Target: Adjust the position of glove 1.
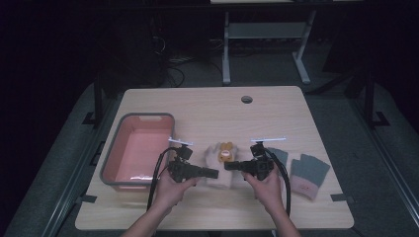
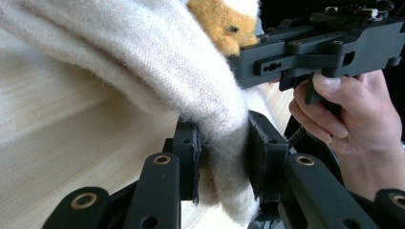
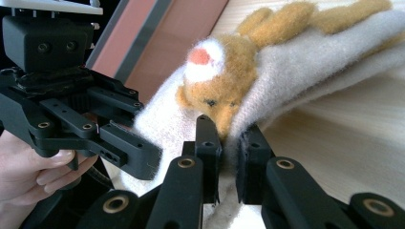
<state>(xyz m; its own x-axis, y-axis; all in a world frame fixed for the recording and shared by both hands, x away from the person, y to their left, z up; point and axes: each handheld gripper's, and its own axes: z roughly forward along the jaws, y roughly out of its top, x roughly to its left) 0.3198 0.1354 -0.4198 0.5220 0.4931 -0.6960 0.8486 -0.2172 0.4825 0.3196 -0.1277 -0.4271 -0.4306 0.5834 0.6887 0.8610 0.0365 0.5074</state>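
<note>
cream knitted glove (image 1: 221, 160) with orange animal patch, right of pink tub (image 1: 134, 150), cuff edge pinched between left gripper (image 2: 222, 160) jaws, opposite edge clamped in right gripper (image 3: 229, 143) jaws

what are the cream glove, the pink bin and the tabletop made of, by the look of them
Cream glove: likely knitted wool or a wool-like yarn, matte, with fuzzy fibres along its edges; its orange animal patch looks like felted fluff.
Pink bin: probably moulded plastic, smooth, with a faint sheen on its floor and a grey rim.
Tabletop: pale wood or wood-look laminate, with visible grain lines.
</note>
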